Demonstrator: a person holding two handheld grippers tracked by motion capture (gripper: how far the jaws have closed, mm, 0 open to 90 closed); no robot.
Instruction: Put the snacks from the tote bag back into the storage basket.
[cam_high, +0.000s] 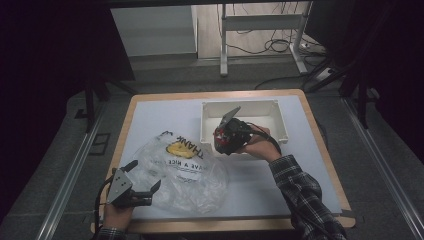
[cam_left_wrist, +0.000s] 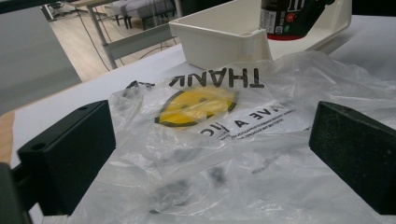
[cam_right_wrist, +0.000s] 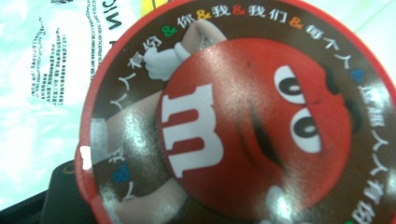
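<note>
Candy tub carried from the white bin toward the plastic bag.

High view: right hand-held gripper (cam_high: 223, 140) clamped on the candy tub (cam_high: 222, 141) at the bin's (cam_high: 244, 106) near-left corner, mid-bench (cam_high: 260, 170); left hand-held gripper (cam_high: 145, 187) spread wide at the bag's (cam_high: 175, 172) near-left edge. Best done by pinching and lifting the bag mouth first, then sliding the tub in level. Left gripper view: both jaws apart, straddling crumpled film, nothing pinched; tub (cam_left_wrist: 285, 18) beyond. Right gripper view: printed red lid (cam_right_wrist: 243, 126) close up, bag lettering behind.
</note>
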